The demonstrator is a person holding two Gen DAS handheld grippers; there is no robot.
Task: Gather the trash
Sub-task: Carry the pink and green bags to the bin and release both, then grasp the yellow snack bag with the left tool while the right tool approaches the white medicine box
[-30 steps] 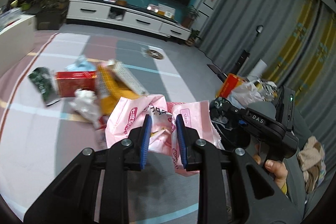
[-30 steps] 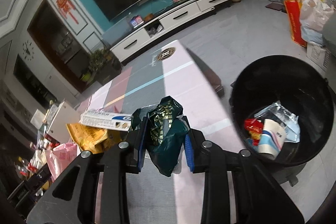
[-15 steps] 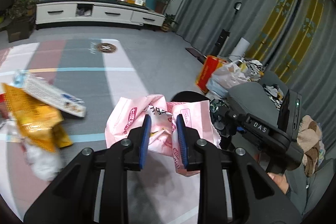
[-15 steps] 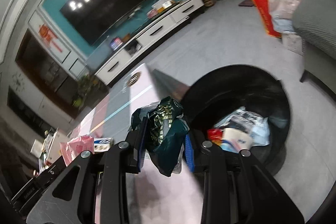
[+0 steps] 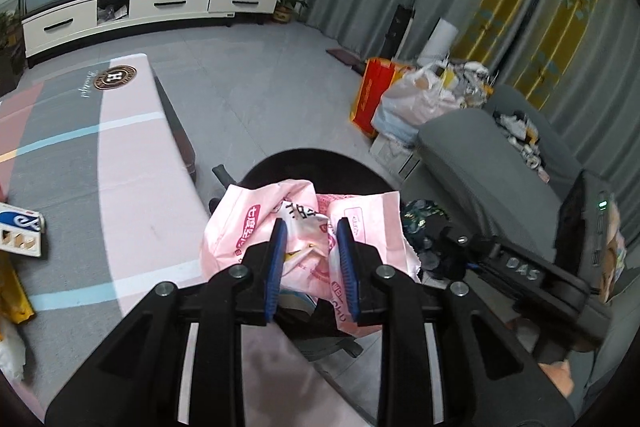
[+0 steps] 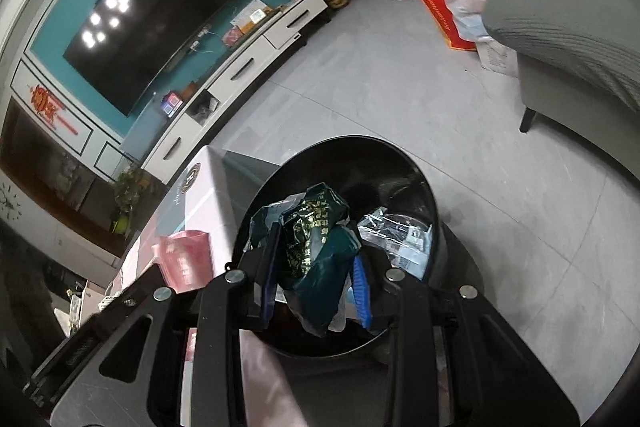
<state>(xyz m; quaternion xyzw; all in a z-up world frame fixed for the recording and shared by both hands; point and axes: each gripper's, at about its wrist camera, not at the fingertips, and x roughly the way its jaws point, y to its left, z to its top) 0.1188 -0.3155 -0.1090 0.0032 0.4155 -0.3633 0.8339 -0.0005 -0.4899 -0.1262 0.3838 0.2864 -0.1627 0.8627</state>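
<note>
My left gripper [image 5: 310, 235] is shut on a crumpled pink wrapper [image 5: 256, 219] and holds it at the near edge of the table, right over the rim of the black trash bin [image 5: 304, 157]. My right gripper [image 6: 316, 263] is shut on a dark green wrapper [image 6: 316, 247] and holds it above the open black trash bin [image 6: 344, 155], which has clear plastic trash [image 6: 400, 239] inside. The pink wrapper also shows in the right wrist view [image 6: 184, 255], at left beside the bin. The right gripper's body [image 5: 516, 267] shows at right in the left wrist view.
The low table [image 5: 132, 163] with pink, grey and blue bands lies left of the bin; a blue-white box [image 5: 20, 231] and yellow packaging [image 5: 12, 295] lie on its left edge. A grey sofa [image 6: 572, 39], a red bag [image 5: 370, 95] and plastic bags stand to the right.
Both grippers have swung right, away from the trash pile on the table, to the bin. The green wrapper is now over the bin's opening; the pink wrapper has reached its rim.
</note>
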